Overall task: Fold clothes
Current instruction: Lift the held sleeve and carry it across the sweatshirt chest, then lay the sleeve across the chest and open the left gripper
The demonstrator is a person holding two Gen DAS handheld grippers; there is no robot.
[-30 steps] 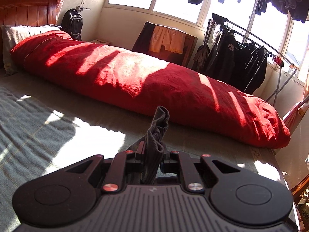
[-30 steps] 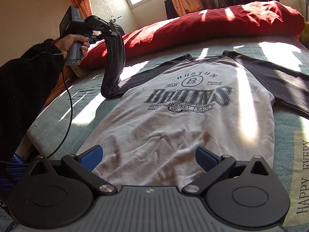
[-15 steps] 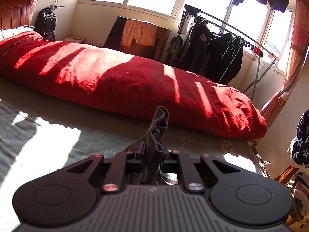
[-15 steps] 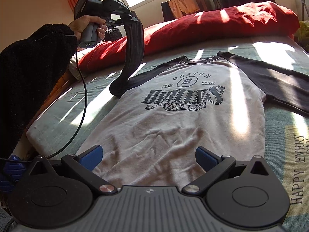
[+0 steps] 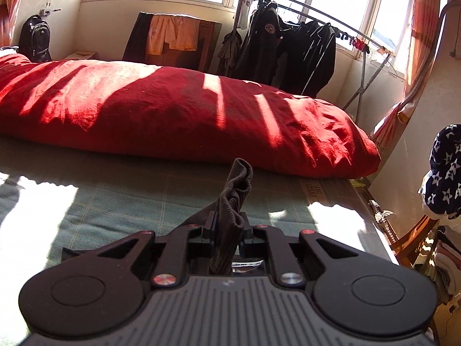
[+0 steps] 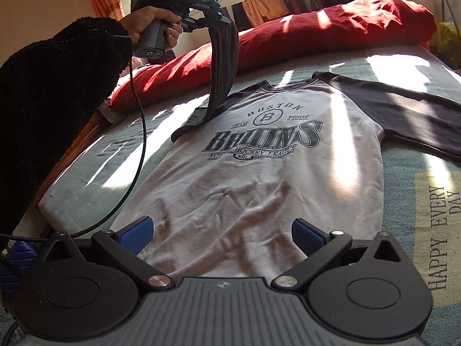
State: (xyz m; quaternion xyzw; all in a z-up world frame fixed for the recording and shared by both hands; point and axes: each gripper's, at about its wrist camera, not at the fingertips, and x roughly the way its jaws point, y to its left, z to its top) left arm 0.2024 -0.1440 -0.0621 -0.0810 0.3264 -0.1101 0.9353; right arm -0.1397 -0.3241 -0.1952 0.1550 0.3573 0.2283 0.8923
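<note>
Raised further over the shirt (image 6: pixel 259 178): left hand-held gripper (image 5: pixel 227 227), clamped on the dark sleeve (image 6: pixel 223 66). Right hand-held gripper (image 6: pixel 222 230): wide apart, empty, at the hem near the bed's (image 6: pixel 417 196) edge.

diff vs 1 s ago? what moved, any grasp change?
The left gripper, shut on the sleeve throughout, has carried it up and inward over the shirt; the sleeve's lower end now meets the chest beside the print instead of lying at the side. No grasp change. The right gripper stays open at the hem; the body and the other sleeve are unmoved.
</note>
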